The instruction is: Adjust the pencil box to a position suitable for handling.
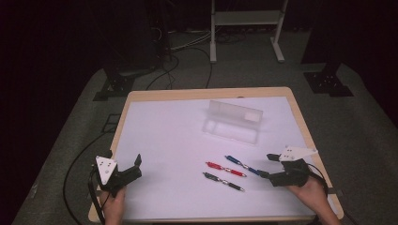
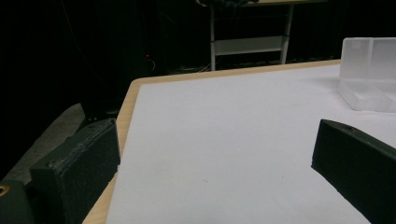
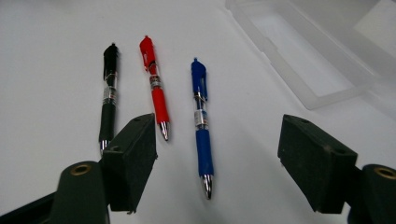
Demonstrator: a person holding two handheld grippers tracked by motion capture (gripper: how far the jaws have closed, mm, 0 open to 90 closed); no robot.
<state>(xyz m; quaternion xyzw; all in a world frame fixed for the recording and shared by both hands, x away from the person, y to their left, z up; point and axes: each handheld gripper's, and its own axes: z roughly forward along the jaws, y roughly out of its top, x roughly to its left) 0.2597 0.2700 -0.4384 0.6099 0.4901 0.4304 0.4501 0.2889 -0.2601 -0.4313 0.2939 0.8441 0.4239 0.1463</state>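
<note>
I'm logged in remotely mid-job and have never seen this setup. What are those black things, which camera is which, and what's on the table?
There is no robot arm: a person holds a two-jaw tool in each hand. The high view looks down on the table; the left gripper is at lower left and the right gripper at lower right. Each of the other two views rides on one gripper and looks out between its black jaws. On the white surface lie a black pen, a red pen and a blue pen, side by side, with an open clear plastic case beyond them. Both grippers stand open and hold nothing; the right one faces the blue pen.
</note>
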